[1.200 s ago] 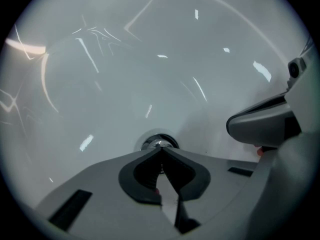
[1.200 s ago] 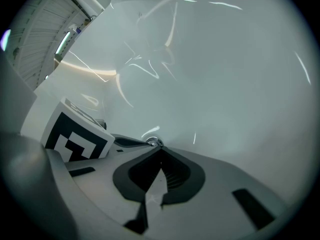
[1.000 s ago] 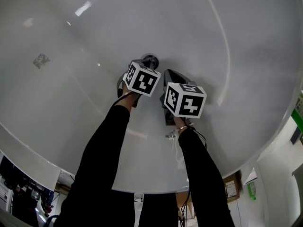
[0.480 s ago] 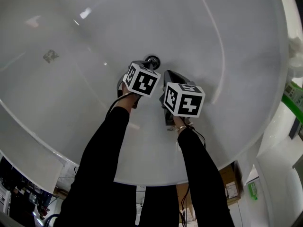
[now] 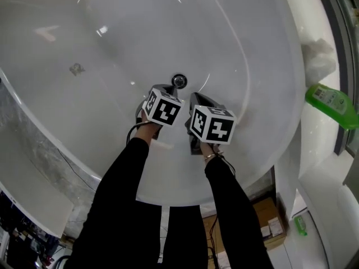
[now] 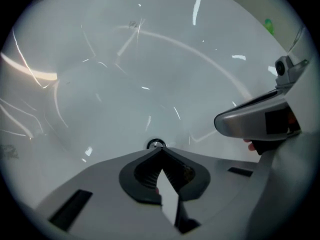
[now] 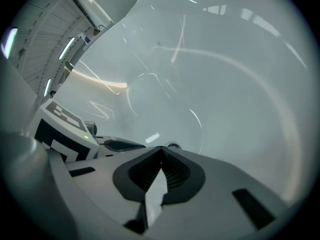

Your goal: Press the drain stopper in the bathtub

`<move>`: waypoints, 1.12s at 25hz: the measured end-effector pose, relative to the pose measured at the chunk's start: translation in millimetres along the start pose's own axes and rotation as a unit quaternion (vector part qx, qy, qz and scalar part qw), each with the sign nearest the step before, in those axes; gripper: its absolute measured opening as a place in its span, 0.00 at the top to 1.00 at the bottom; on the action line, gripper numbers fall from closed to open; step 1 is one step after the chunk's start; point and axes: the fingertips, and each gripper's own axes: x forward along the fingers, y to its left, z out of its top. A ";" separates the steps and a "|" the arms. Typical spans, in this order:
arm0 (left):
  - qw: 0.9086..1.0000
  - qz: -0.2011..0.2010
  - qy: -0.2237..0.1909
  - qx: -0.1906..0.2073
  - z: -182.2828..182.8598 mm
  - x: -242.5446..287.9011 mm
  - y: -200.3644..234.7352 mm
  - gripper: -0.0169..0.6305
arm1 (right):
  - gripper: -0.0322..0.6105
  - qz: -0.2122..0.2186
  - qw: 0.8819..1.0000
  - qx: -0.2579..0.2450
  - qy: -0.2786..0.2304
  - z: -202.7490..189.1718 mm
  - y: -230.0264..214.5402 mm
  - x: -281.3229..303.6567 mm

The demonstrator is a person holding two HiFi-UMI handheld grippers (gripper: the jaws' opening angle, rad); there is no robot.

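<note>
A round chrome drain stopper [image 5: 179,81] sits in the floor of the white bathtub [image 5: 101,55]. My left gripper [image 5: 163,88] hangs just short of it on the near left, jaws shut with nothing between them; in the left gripper view the drain stopper [image 6: 156,144] shows right past the left gripper [image 6: 161,149]. My right gripper [image 5: 196,97] is beside the left one, to the near right of the stopper, also shut and empty. In the right gripper view only the top of the drain stopper [image 7: 173,145] peeks over the right gripper [image 7: 161,148].
A green bottle [image 5: 331,102] lies on the tub's white ledge [image 5: 314,150] at the right, near a crumpled white cloth [image 5: 317,58]. A small grey mark [image 5: 77,69] is on the tub floor to the left. Cardboard boxes [image 5: 269,220] stand on the floor beyond the rim.
The head view has pulled back and shifted, so the tub's right rim, ledge and green bottle now show. Both grippers sit slightly farther from the stopper, still side by side and shut.
</note>
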 end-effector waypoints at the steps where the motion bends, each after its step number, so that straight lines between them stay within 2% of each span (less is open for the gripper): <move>1: 1.000 0.001 -0.004 0.001 2.3 -6.2 -0.6 0.96 | 0.95 0.000 1.000 -0.002 -0.003 1.7 2.7 -4.4; 10: 0.999 0.001 -0.032 -0.003 16.7 -52.1 -1.0 0.96 | 0.95 -0.004 1.000 -0.013 -0.013 2.4 19.6 -34.0; 28: 0.996 -0.011 -0.083 0.009 35.0 -141.1 -26.7 0.96 | 0.95 -0.016 0.999 0.002 -0.047 -2.9 52.1 -105.9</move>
